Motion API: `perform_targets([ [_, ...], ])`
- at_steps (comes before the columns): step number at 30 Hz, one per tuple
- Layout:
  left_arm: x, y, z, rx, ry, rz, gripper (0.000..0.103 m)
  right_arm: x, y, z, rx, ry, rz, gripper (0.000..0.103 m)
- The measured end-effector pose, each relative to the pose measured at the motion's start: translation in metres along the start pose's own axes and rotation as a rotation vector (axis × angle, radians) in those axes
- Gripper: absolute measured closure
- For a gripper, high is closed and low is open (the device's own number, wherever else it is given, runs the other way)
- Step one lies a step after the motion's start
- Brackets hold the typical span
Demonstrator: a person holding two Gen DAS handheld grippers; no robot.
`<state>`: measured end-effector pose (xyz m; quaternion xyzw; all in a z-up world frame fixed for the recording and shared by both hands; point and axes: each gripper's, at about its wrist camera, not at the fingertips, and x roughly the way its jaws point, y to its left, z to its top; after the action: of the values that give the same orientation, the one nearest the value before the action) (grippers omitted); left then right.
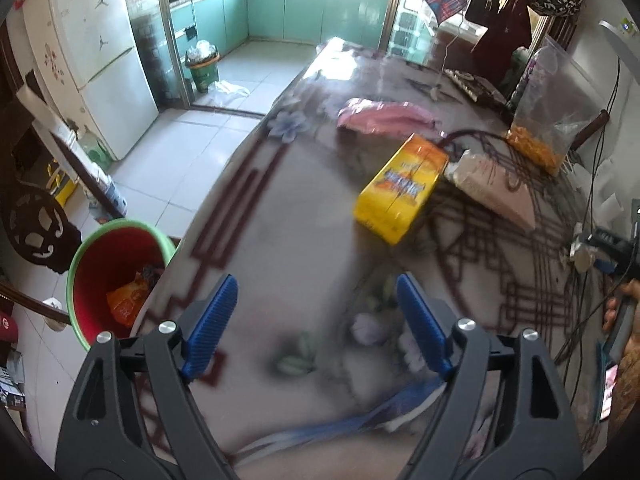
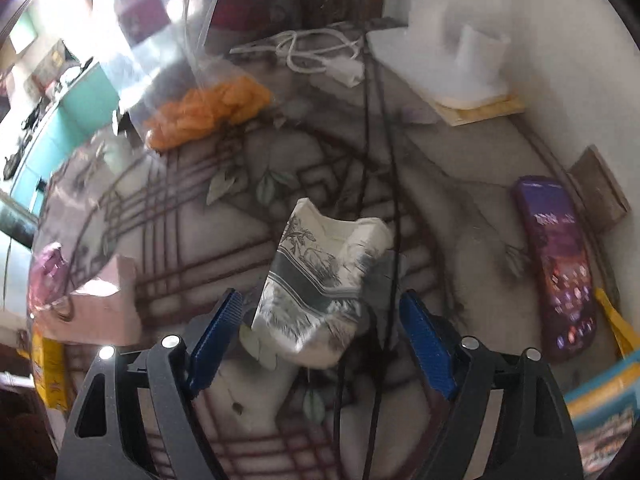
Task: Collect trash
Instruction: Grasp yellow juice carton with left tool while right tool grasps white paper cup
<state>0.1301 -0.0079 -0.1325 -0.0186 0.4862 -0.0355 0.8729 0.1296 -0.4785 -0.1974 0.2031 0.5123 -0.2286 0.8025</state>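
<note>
Desk (image 1: 304,216) pattern is all blurry. Red bin (image 1: 100,264) partly hidden by desk edge. Yellow box (image 2: 48,364) cut off at pic's left side, print too smeared to read.

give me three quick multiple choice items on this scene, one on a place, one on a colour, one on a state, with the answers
1. Where is the bin?
A. on the table
B. on the floor at the table's edge
C. inside the kitchen

2. What colour is the bin inside?
A. red
B. blue
C. white

3. How is the right gripper?
A. shut on the crushed cup
B. shut on the phone
C. open, cup between its fingers

Answers:
1 B, it stands below the table edge.
2 A, red wall under a green rim.
3 C, both pads stand clear of the crushed cup.
</note>
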Motion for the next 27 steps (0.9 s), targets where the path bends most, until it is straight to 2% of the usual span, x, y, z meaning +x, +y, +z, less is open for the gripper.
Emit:
perform_targets([
  [3, 0.006, -0.016, 0.018, 0.017, -0.021, 0.003, 0.021, 0.013, 0.002, 0.005, -0.047, 0.028, -0.003, 0.054],
  [5, 0.013, -0.027, 0.029, 0.048, -0.052, 0.012, 0.014, 0.014, 0.003, 0.005, -0.077, 0.019, 0.006, 0.054],
  [7, 0.026, -0.037, 0.038, 0.066, -0.07, 0.006, 0.014, 0.01, 0.004, 0.003, -0.092, 0.011, 0.037, 0.054],
  [11, 0.068, -0.051, 0.051, 0.051, -0.011, -0.026, 0.014, -0.02, 0.007, -0.011, -0.131, -0.033, 0.125, 0.054],
  [14, 0.101, -0.065, 0.055, 0.086, 0.03, -0.008, 0.014, -0.043, 0.016, -0.029, -0.177, -0.043, 0.185, 0.054],
  [22, 0.142, -0.076, 0.06, 0.075, 0.09, 0.008, 0.012, -0.074, 0.045, -0.071, -0.239, -0.012, 0.303, 0.054],
  [24, 0.146, -0.073, 0.06, 0.059, 0.1, -0.001, 0.016, -0.076, 0.053, -0.074, -0.243, -0.016, 0.317, 0.054],
  [26, 0.146, -0.071, 0.06, 0.06, 0.107, 0.012, 0.031, -0.082, 0.059, -0.077, -0.256, -0.033, 0.317, 0.054],
  [27, 0.145, -0.071, 0.06, 0.062, 0.105, 0.013, 0.034, -0.084, 0.061, -0.078, -0.265, -0.042, 0.315, 0.054],
])
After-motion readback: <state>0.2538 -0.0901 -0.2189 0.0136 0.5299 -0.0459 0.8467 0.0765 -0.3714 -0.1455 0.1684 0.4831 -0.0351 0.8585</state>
